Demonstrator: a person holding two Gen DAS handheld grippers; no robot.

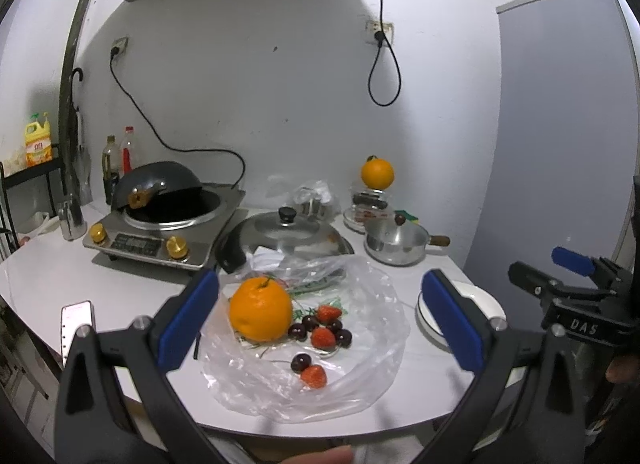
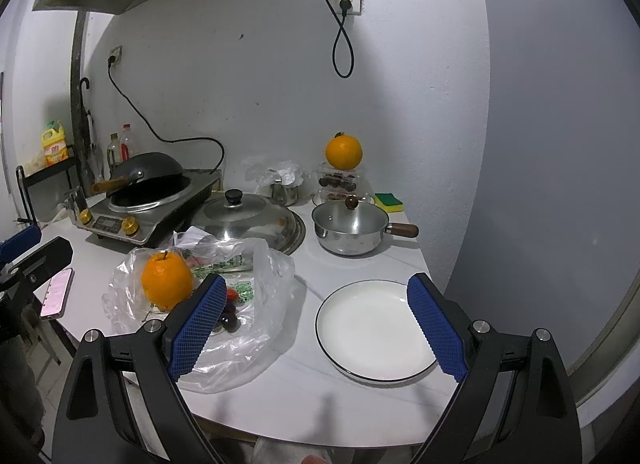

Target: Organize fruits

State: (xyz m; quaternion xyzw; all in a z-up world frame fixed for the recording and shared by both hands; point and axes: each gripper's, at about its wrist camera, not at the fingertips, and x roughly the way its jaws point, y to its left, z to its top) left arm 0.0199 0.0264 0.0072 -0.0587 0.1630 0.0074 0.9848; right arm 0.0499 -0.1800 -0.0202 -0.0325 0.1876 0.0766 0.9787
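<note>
An orange [image 1: 261,309] [image 2: 167,275] sits on a clear plastic bag [image 1: 360,348] [image 2: 260,264] with strawberries [image 1: 322,337] and dark cherries [image 1: 301,362] beside it. A white plate [image 2: 372,332] [image 1: 474,296] lies empty to the right of the bag. A second orange [image 1: 377,173] [image 2: 343,152] rests on clear fruit boxes at the back. My left gripper [image 1: 320,320] is open, hovering in front of the bag. My right gripper [image 2: 316,328] is open, in front of the plate and bag; it also shows in the left wrist view [image 1: 560,276].
An induction cooker [image 1: 168,228] with a tilted wok [image 1: 160,184], a pan lid [image 1: 288,232], a small steel pot [image 1: 396,240], a sponge [image 2: 389,200] and a phone [image 1: 77,324] sit on the white counter [image 2: 280,384]. Its curved front edge is near me.
</note>
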